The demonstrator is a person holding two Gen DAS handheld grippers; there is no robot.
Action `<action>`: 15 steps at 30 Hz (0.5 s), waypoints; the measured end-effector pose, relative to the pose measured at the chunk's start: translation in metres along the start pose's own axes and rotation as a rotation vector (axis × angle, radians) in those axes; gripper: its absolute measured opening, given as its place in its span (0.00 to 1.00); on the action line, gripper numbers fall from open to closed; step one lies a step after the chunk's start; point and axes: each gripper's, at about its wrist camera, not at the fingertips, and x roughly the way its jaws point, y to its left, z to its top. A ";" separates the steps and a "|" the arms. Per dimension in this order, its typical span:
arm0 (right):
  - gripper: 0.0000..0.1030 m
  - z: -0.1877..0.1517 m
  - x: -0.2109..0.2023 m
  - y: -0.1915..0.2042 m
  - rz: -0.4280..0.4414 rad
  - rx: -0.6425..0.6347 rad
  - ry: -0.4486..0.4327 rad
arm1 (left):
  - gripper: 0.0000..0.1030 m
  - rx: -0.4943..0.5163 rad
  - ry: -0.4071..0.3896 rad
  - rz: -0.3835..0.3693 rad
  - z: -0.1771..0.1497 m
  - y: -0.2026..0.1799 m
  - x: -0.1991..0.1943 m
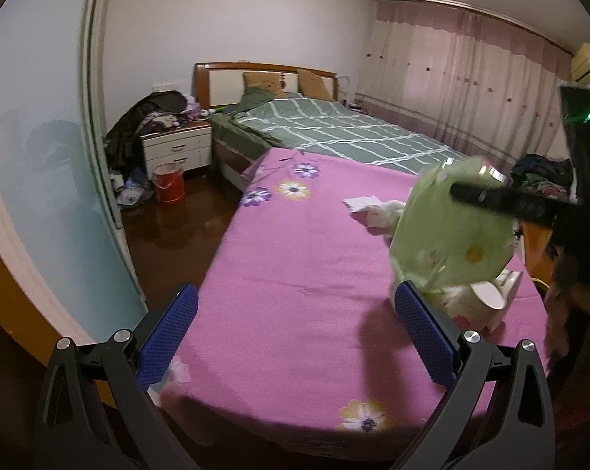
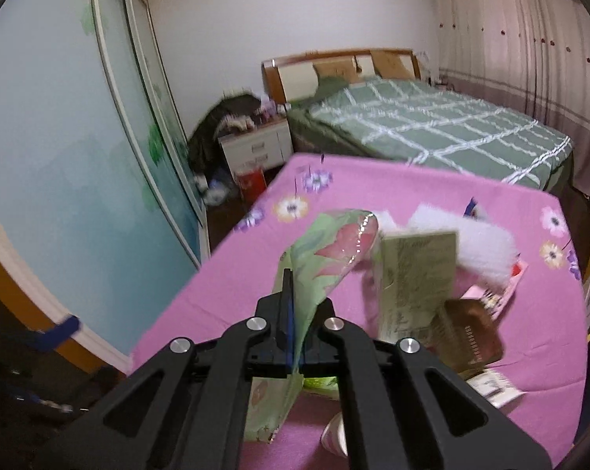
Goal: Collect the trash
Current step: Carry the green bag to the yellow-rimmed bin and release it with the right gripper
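My right gripper (image 2: 291, 293) is shut on a thin green plastic wrapper (image 2: 334, 246) with a pink flower print, which hangs above the pink flowered sheet (image 2: 224, 286). In the left wrist view the same wrapper (image 1: 447, 243) hangs from the right gripper (image 1: 463, 192) at the right. My left gripper (image 1: 298, 337) stands open over the sheet (image 1: 295, 258) with nothing between its blue pads (image 1: 183, 313). More trash lies on the sheet: crumpled white tissue (image 1: 363, 203), a paper cup (image 1: 486, 297), a green printed pack (image 2: 416, 274), a brown piece (image 2: 471, 333) and a pink packet (image 2: 498, 293).
A red bucket (image 1: 168, 188) stands on the dark floor beside a white nightstand (image 1: 177, 149) piled with clothes. A bed with a green checked cover (image 1: 334, 129) lies beyond the pink sheet. Sliding wardrobe doors (image 1: 40, 156) run along the left; curtains (image 1: 471, 78) hang at the right.
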 end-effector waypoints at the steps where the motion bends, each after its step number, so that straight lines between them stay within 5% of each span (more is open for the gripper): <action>1: 0.01 0.003 -0.008 -0.003 -0.005 0.007 -0.017 | 0.96 0.007 0.001 -0.014 0.000 -0.004 0.001; 8: 0.01 0.003 -0.089 -0.073 -0.130 0.089 -0.138 | 0.96 0.103 0.024 -0.149 -0.009 -0.055 0.013; 15: 0.02 -0.036 -0.153 -0.192 -0.394 0.269 -0.160 | 0.96 0.225 0.061 -0.292 -0.026 -0.120 0.041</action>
